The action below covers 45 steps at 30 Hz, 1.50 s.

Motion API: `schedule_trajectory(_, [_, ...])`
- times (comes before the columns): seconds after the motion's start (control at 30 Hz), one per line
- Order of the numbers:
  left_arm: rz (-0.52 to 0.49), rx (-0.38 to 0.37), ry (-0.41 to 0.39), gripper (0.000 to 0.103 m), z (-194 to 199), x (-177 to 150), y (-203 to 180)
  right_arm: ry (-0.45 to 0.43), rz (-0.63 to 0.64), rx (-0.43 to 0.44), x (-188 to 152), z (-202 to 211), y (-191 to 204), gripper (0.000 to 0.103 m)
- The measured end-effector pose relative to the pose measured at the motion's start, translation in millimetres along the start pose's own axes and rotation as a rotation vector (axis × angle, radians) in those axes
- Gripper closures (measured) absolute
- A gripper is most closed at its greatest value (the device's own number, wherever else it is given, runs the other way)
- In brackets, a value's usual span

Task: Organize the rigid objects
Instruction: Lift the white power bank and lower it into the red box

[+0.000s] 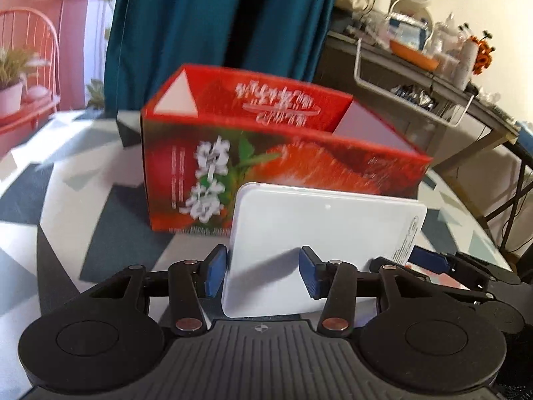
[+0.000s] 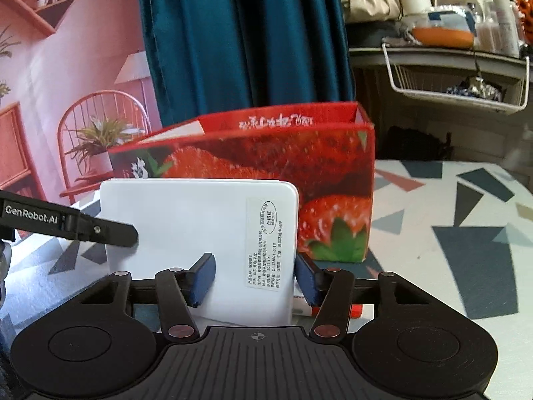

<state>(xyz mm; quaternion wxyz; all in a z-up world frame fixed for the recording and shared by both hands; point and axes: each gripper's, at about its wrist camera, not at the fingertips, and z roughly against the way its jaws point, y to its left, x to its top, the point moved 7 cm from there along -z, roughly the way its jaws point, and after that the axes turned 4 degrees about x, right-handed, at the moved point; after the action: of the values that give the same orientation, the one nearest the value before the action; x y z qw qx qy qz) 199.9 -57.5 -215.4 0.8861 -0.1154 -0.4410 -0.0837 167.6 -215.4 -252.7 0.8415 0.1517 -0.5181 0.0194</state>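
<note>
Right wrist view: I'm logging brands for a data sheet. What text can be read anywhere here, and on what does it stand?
"GenRobot.AI": white letters on the black arm of the left gripper.
White sticker on the white flat box: small Chinese print with an oval stamp, too small to read surely.
Strawberry carton: white Chinese characters, upside down on its inner flap and partly hidden at its front left, blurred.

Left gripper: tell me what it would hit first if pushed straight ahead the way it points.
The left gripper already has the white case between its fingers. Pushed on, the case would probably meet the front wall of the red strawberry box just behind; depth there is unclear.
</note>
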Motion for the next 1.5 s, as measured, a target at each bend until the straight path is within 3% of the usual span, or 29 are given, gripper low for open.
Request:
schedule_trajectory(0.23, [0.019,-0.033,-0.08,0.053,25.5,19.4,-5.4,-0.055,0.02,-0.013,28.4,26.2,9.4,0.056])
schedule_trajectory(0.4, [0.024,-0.046,-0.153,0.053,44.2,51.6,-7.9,-0.103,0.025,-0.008,70.1,36.6,15.8,0.056])
schedule_trajectory(0.73, [0.044,-0.01,-0.232,0.053,36.8,131.1,0.0,-0.163,0.111,-0.005,167.9,2.3,17.4,0.056])
schedule_trajectory(0.87, [0.057,-0.017,-0.182,0.053,6.8,145.8,9.8,-0.111,0.081,0.001,181.3,-35.0,0.3,0.056])
schedule_trajectory(1.1, [0.063,0.006,0.005,0.052,-72.3,143.6,20.4,0.074,-0.009,-0.053,152.0,-106.7,-26.9,0.057])
schedule_trajectory(1.33, [0.069,-0.006,0.081,0.052,-101.0,129.8,24.6,0.2,-0.079,-0.054,134.6,-136.1,-46.4,0.056])
schedule_trajectory(1.5, [-0.003,0.035,0.108,0.052,-112.1,126.9,20.5,0.226,-0.092,-0.079,130.5,-145.5,-49.0,0.056])
